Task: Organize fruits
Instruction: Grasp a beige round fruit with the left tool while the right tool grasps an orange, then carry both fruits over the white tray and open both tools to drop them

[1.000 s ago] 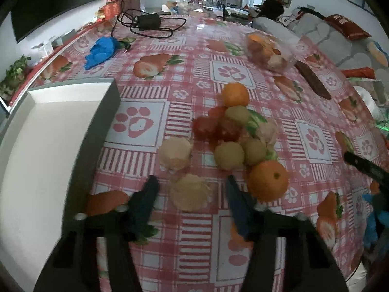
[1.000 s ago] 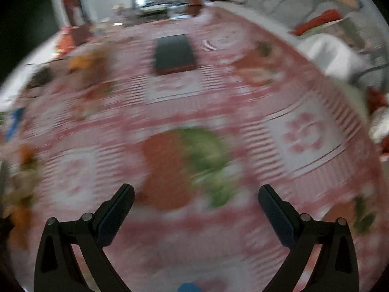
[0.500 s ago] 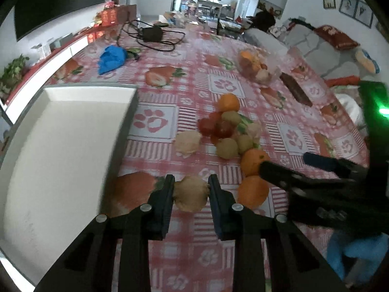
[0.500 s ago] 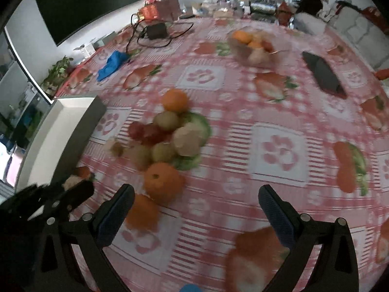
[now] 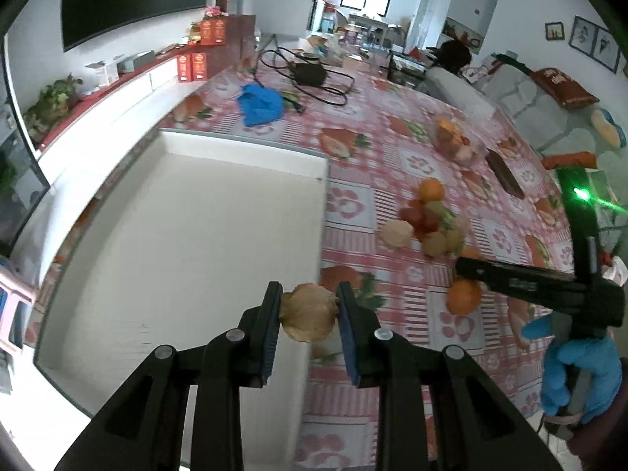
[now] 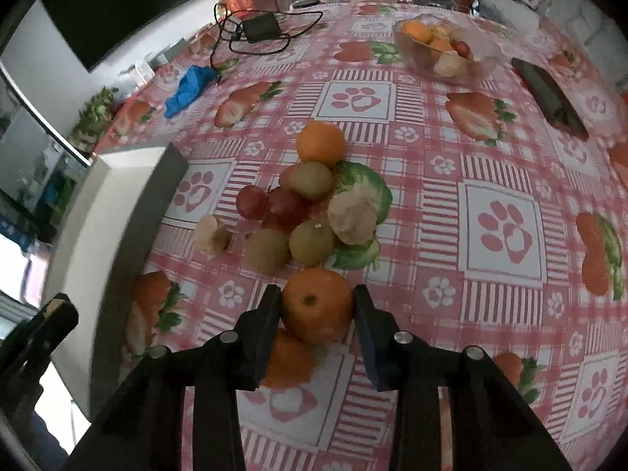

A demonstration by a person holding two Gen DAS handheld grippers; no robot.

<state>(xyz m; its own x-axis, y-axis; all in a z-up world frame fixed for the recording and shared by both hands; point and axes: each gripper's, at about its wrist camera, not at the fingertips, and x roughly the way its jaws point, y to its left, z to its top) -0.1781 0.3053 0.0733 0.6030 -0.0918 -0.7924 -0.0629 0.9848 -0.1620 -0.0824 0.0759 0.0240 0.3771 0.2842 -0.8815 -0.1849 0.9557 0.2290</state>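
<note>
While the pale husked fruit (image 5: 309, 317) is clamped between the jaws of the left gripper (image 5: 308, 318), it is held above the right edge of the white tray (image 5: 188, 243), at the tray's near part. An orange (image 6: 317, 304) is enclosed by the right gripper (image 6: 318, 310), whose jaws are closed against its two sides, close to the near edge of the table (image 6: 498, 180). The remaining fruit pile (image 6: 306, 212) is seen just beyond this orange, beside the tray's right edge.
</note>
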